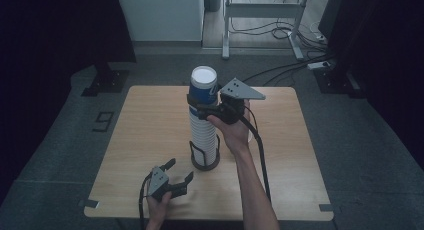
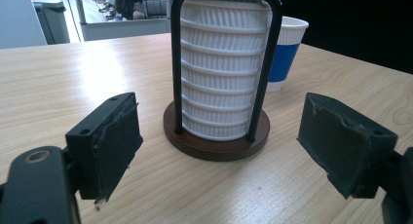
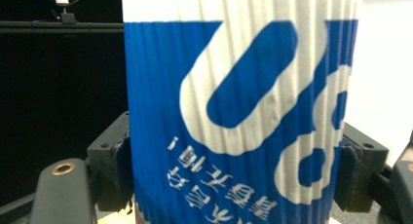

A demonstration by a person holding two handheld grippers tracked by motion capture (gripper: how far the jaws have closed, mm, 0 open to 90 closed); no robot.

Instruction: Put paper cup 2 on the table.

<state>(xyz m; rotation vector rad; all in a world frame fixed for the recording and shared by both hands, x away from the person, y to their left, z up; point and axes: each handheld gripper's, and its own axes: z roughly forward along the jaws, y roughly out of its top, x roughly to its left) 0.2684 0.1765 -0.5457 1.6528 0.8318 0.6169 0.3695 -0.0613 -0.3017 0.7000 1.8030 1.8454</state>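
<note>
- High view: my right gripper [image 1: 200, 109] has its jaws pinching the blue-and-white cup [image 1: 203, 87], upside down on top of the cup stack [image 1: 203, 140]. My guess is it is either being lifted off or pushed on; I cannot tell which.
- The stack stands in a wire-framed holder [image 1: 205, 162] near the middle of the bench [image 1: 145, 125]. My right forearm runs up from the near edge, hand level, jaws pointing left into the cup.
- My left gripper [image 1: 176, 171] sits low at the near edge, left of the holder, jaws spread and holding nothing, probably parked clear of the stack.
- Left gripper view: both jaws are wide apart and aimed at the holder [image 2: 216, 136] base. Ribbed white cups [image 2: 221, 73] sit inside the black wire hoop. A second blue cup [image 2: 287, 53] stands upright on the bench [image 2: 73, 73], just behind the holder.
- Right gripper view: the blue cup [image 3: 238, 117] is clamped between both jaws, print upside down, ribbed wall pressed at each side.
</note>
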